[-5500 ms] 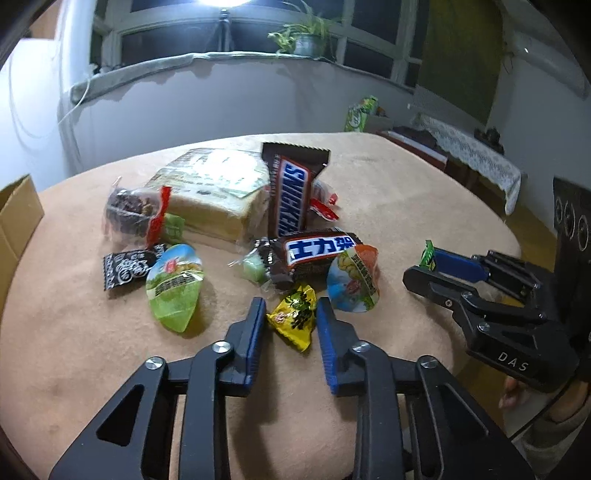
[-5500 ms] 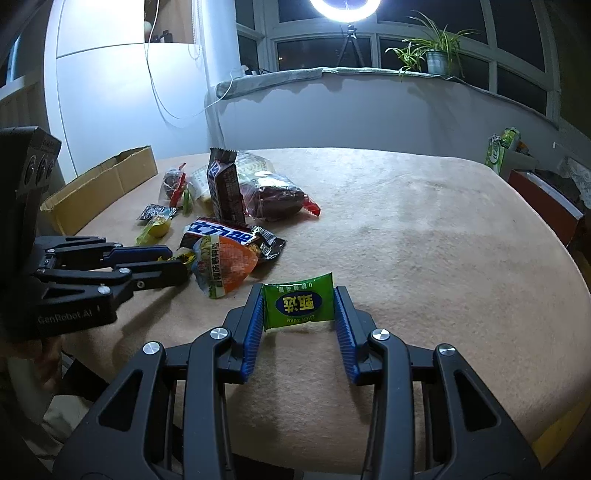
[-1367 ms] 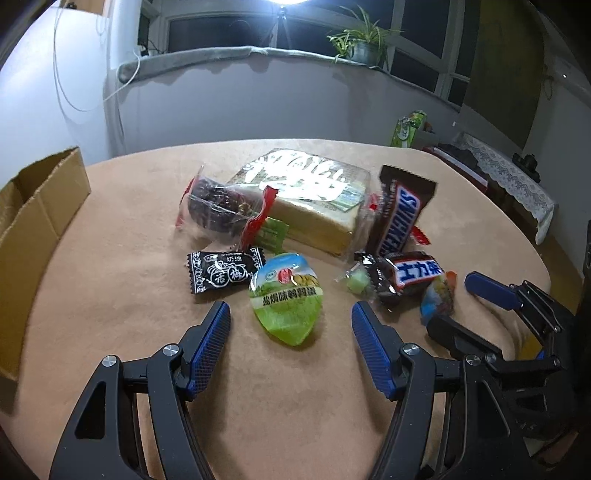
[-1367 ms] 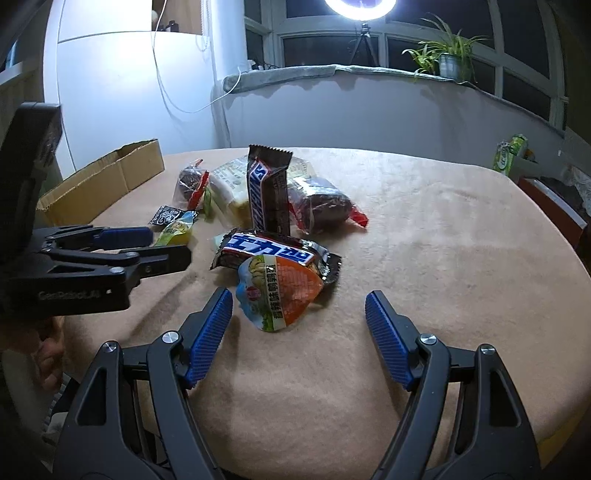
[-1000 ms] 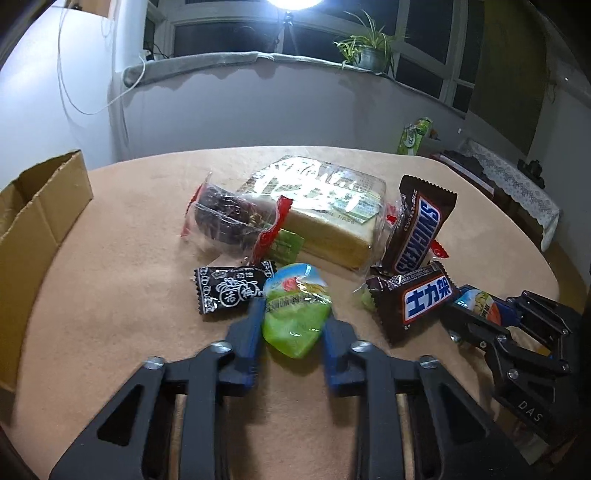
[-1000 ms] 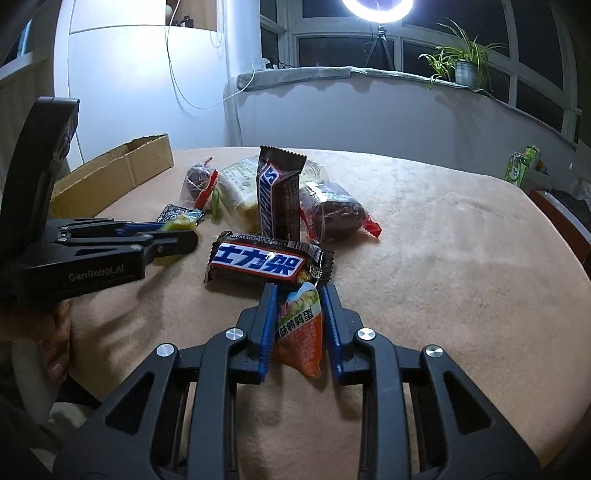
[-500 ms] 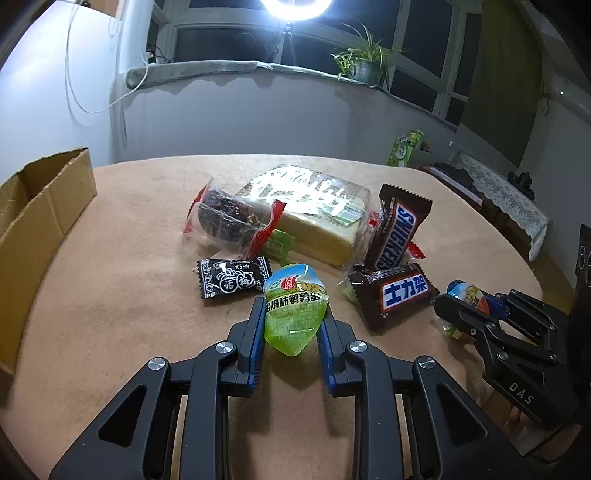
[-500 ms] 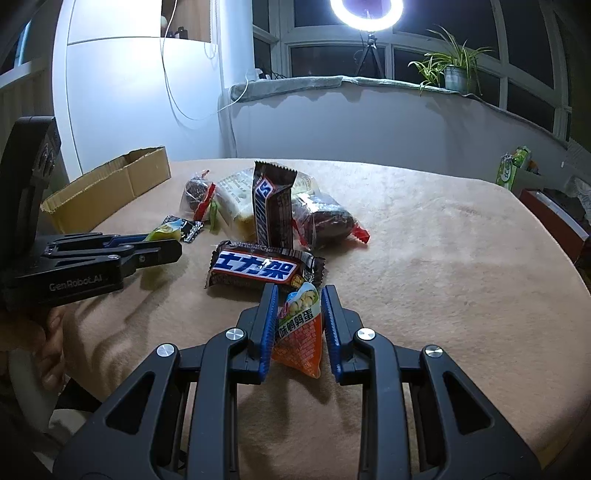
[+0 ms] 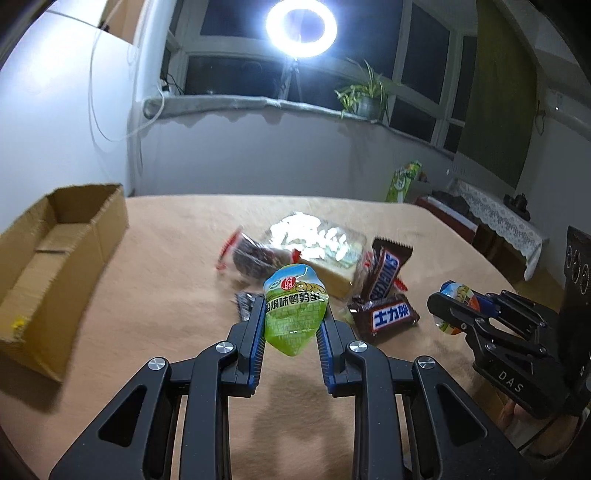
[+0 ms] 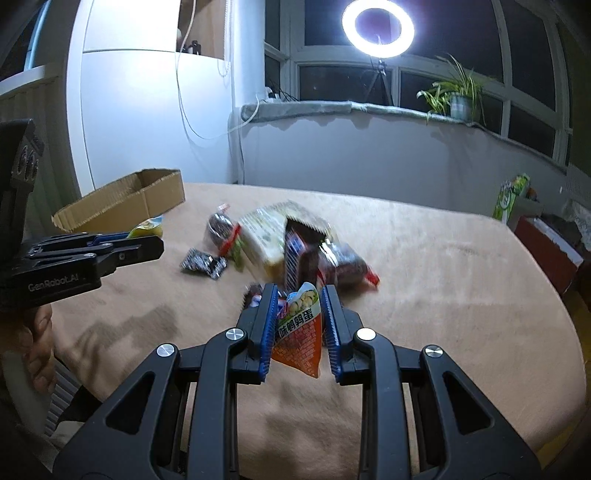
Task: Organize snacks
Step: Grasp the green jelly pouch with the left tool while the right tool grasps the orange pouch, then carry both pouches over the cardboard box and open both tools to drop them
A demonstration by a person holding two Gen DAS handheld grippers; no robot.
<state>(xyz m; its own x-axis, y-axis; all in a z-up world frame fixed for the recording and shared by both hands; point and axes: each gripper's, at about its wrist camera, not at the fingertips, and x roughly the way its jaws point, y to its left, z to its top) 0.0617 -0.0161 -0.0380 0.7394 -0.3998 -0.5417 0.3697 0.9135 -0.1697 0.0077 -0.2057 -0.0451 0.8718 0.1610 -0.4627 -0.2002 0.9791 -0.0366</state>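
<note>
1. Night-dark windows and a ring light [image 9: 301, 27] stand behind a round bench [image 9: 177, 229] under a tan cloth.
2. At far left an open cardboard box [image 9: 55, 254] sits on the bench, apparently empty; it looks the likely home for the snacks.
3. Left tongs [image 9: 291, 325] are closed narrowly on a green teardrop pouch [image 9: 295, 306], lifted clear of the cloth, its shadow falling below.
4. This pouch is glossy film with Chinese print and a sealed rim, puffed around its contents. It should be light, soft and a bit slippery; a grip across the plump middle, as now, seems safest.
5. Behind it lie the remaining snacks, touching one another: a small black sachet [image 10: 203, 263], a clear packet with red ends [image 9: 251, 260], a wrapped bread loaf [image 9: 325, 254], and two brown chocolate bars [image 9: 386, 291].
6. Right tongs [image 10: 299, 325] pinch a matching orange pouch [image 10: 299, 339], also held above the cloth, well right of the box.
</note>
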